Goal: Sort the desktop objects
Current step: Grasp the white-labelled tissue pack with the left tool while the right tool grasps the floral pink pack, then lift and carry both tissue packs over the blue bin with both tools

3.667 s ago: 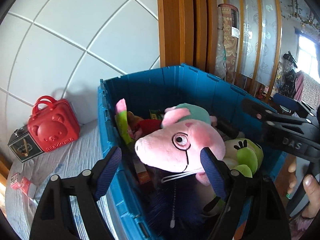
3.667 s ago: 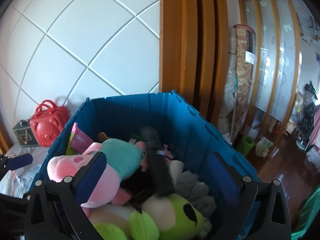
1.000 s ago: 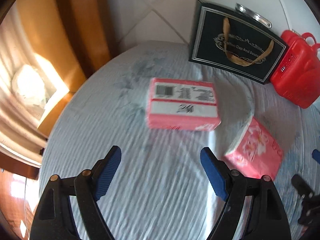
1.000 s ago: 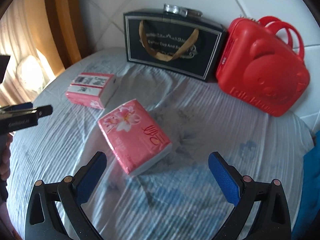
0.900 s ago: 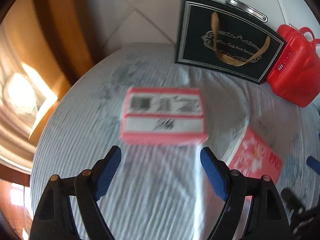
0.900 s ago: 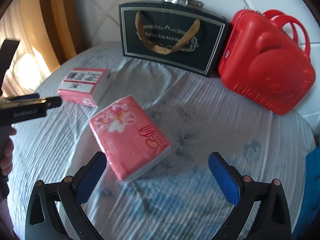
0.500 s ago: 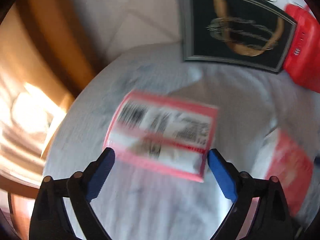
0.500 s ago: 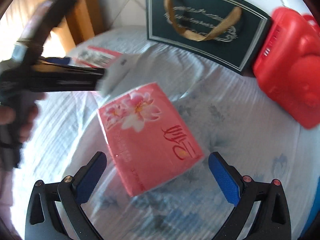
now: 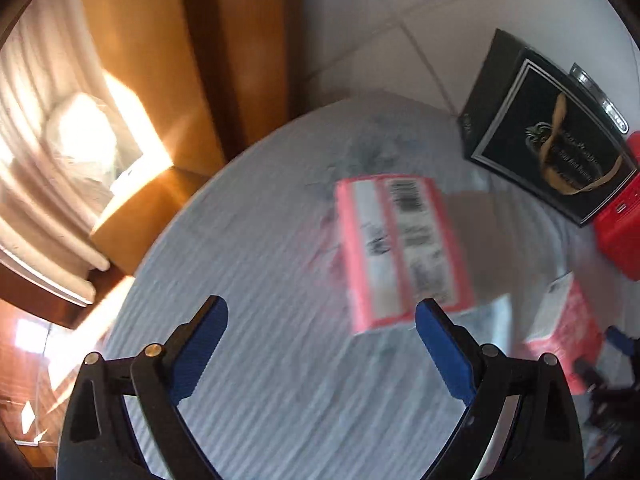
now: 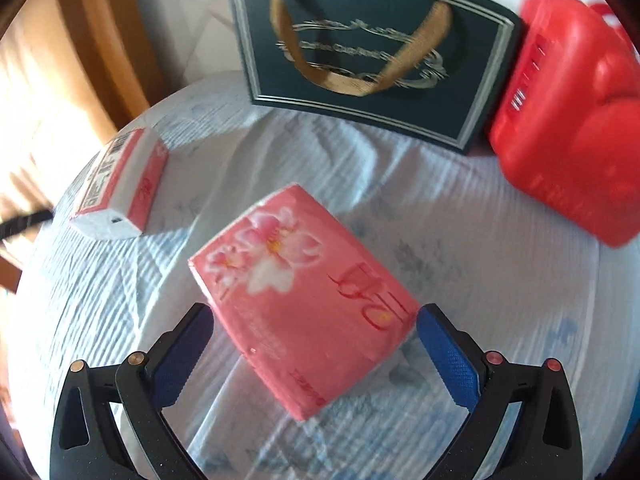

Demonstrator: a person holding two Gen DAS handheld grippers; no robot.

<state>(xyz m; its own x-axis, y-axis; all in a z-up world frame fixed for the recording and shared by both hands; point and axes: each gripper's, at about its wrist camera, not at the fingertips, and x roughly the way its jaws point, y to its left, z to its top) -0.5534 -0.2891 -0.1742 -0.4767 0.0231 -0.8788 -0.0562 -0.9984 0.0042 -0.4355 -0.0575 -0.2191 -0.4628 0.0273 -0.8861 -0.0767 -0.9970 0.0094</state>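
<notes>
A pink tissue pack with a barcode (image 9: 404,248) lies blurred on the cloth-covered round table (image 9: 280,380). It is ahead and to the right of my left gripper (image 9: 320,320), which is open with nothing between its fingers. A second pink pack printed with flowers (image 10: 304,308) lies flat, its near end between the blue pads of my right gripper (image 10: 314,334). That gripper is open, and its right pad sits close to the pack's corner. The barcode pack (image 10: 120,188) also shows at the left in the right wrist view, and the flowered pack (image 9: 564,332) at the right in the left wrist view.
A black gift bag with gold handles (image 10: 368,56) and a red plastic case (image 10: 568,120) stand at the back against the white wall. A wooden frame (image 9: 180,80) and the floor lie past the table's left edge. The pale cloth (image 10: 480,260) is ribbed.
The left gripper's jaws widened and the view swung, so the barcode pack now lies ahead to the right. The right gripper sank toward the flowered pack, which now lies between its fingertips.
</notes>
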